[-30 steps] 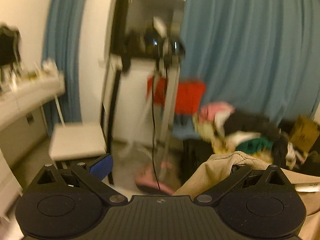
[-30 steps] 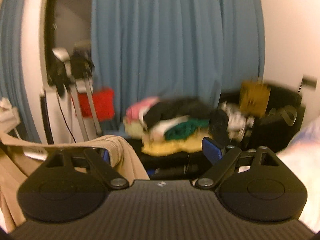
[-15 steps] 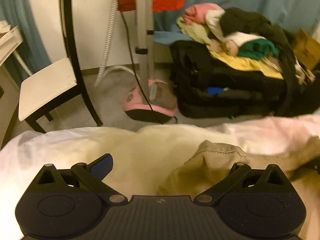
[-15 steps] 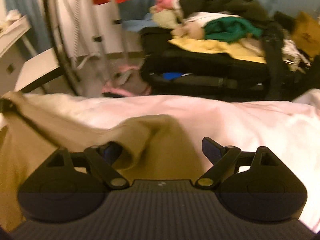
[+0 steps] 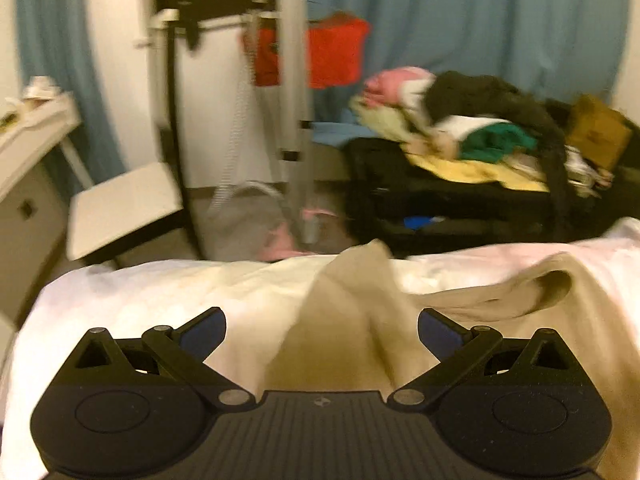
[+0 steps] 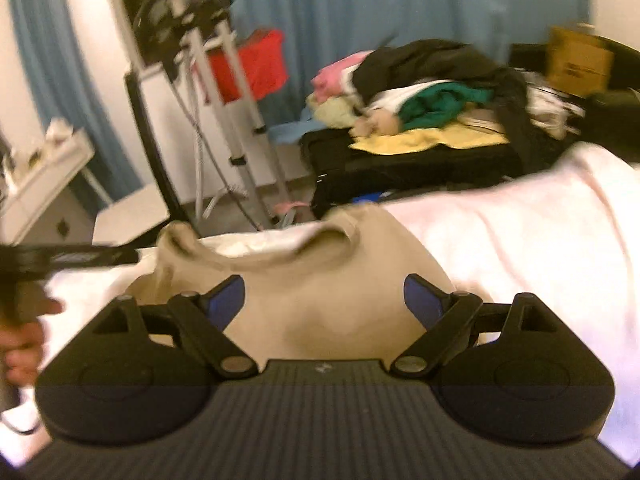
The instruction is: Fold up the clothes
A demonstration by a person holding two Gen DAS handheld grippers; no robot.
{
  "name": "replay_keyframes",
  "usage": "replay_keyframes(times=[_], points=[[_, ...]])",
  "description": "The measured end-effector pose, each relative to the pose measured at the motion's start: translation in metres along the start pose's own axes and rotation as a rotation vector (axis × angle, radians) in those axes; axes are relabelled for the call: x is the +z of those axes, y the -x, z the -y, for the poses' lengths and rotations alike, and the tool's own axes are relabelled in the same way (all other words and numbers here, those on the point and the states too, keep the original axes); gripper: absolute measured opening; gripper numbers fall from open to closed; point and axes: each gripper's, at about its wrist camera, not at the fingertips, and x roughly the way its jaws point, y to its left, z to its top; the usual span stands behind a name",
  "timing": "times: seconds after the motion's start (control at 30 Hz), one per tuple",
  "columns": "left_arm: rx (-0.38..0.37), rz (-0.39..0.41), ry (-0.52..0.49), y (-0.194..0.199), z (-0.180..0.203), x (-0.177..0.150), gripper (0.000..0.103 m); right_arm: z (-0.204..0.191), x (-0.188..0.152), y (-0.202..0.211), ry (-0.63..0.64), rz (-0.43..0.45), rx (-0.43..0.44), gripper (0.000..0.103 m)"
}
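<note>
While the beige garment (image 5: 340, 344) lies rumpled, apparently loose, on the white bed (image 6: 520, 232), left gripper (image 5: 320, 332) and right gripper (image 6: 324, 300) both gape wide, holding nothing.

Both grippers let go. A moment ago the left gripper (image 5: 320, 330) pinches the tan shirt (image 5: 344, 332) by its right finger; now its blue fingers stand wide apart with nothing between them. The right gripper (image 6: 324, 298) held a fold by its left finger; now it gapes too. The shirt, first held up in the air, now lies loose on the white bed (image 6: 520, 236). Both cameras tip back up, so more of the blue curtain (image 5: 480, 20) shows.
</note>
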Motion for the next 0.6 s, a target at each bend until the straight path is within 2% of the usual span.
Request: replay_keyframes(times=[0.1, 0.2, 0.27, 0.37, 0.43, 0.57, 0.6], points=[[0.098, 0.05, 0.03, -0.003, 0.01, -0.008, 0.103, 0.015, -0.049, 0.06, -0.102, 0.038, -0.032, 0.088], [0.135, 0.034, 0.063, -0.01, 0.018, -0.005, 0.103, 0.037, -0.093, 0.101, -0.207, 0.038, -0.025, 0.088], [0.1, 0.032, 0.094, -0.008, 0.018, -0.004, 0.103, 0.042, -0.109, 0.109, -0.176, 0.039, -0.032, 0.089], [-0.004, 0.02, 0.162, 0.0, 0.006, -0.009, 0.103, 0.045, -0.114, 0.095, -0.12, 0.042, -0.007, 0.088], [-0.077, 0.028, 0.195, 0.012, -0.014, -0.026, 0.103, 0.05, -0.112, 0.082, -0.138, 0.055, 0.052, 0.088], [-0.124, 0.06, 0.278, 0.041, -0.066, -0.075, 0.103, 0.056, -0.111, 0.058, -0.134, 0.062, 0.094, 0.088], [-0.113, 0.052, 0.312, 0.047, -0.083, -0.089, 0.103, 0.059, -0.112, 0.052, -0.132, 0.063, 0.108, 0.088]])
